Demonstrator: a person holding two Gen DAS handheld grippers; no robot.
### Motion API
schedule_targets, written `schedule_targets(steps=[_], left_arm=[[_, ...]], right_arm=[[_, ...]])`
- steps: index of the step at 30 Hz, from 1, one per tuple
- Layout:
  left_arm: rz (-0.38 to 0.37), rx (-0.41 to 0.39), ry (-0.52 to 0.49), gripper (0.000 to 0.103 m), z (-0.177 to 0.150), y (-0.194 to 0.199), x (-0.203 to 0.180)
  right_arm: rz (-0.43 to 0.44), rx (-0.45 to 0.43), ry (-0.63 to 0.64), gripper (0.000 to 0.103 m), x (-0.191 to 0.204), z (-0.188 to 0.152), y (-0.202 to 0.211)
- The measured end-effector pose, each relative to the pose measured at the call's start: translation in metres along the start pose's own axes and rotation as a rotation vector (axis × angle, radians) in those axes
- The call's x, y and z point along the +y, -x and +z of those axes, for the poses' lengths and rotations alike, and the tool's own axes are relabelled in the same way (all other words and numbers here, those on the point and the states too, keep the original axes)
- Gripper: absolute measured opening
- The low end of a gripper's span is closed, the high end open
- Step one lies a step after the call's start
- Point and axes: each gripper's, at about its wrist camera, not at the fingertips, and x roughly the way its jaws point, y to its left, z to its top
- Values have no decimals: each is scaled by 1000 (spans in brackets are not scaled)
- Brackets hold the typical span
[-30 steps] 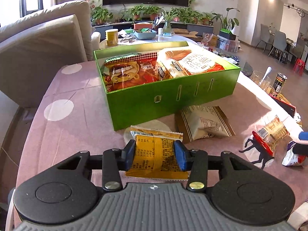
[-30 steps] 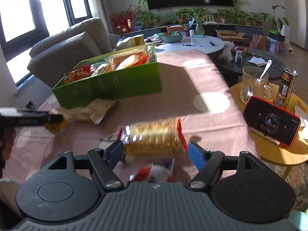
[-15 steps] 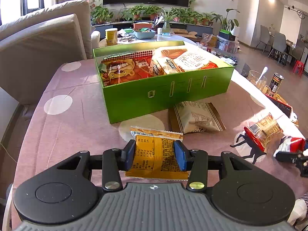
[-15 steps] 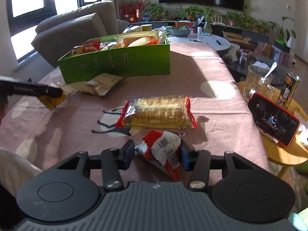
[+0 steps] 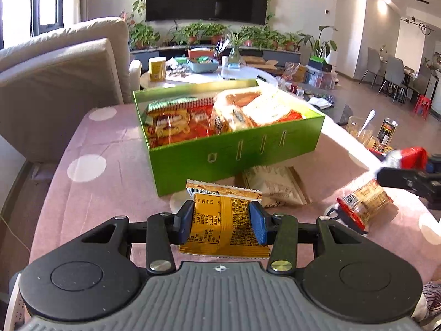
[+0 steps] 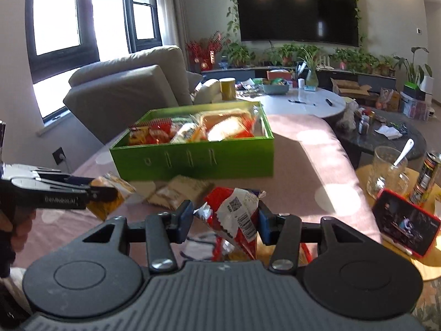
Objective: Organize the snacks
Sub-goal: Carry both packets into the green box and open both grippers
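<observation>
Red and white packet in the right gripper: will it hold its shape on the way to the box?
Probably not: the red and white packet looks crumpled and floppy. Likely light. Its glossy wrapper might slip between the right gripper pads.

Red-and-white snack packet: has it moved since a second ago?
Yes. The red-and-white snack packet, clamped in the right gripper, has come up off the tablecloth toward the green box.

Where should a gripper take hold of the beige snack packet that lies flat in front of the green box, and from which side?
Probably best by its near sealed edge. The beige packet lies flat on the pink cloth, with its far end close against the green box, so that side looks blocked. Come low from the near side, jaws level, and pinch the thin crimped seam, not the puffed middle.
</observation>
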Motion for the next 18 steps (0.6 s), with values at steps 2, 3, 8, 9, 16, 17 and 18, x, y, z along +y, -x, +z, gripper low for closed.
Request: schedule_targets(steps=[2,3,8,9,16,17,18], left_arm=[[-3,-10,1,41,2,3,0],[-6,-15,2,41,3,4,1],[-14,-39,3,41,9,7,2],[-14,-44,2,41,11,7,2],[-9,-80,6,41,27,6,5],[-9,-85,7,41,29,5,5],[-8,-89,8,41,31,5,6]], right_arm=[[19,-12,5,85,5,5,-3],[27,-18,8,85,7,8,-5],[52,-49,15,85,18,25,-13],[57,-56,15,85,20,29,-15],[84,-82,13,85,26,50,-29],[87,-85,13,85,26,52,-30],[89,-87,12,85,27,53,-32]])
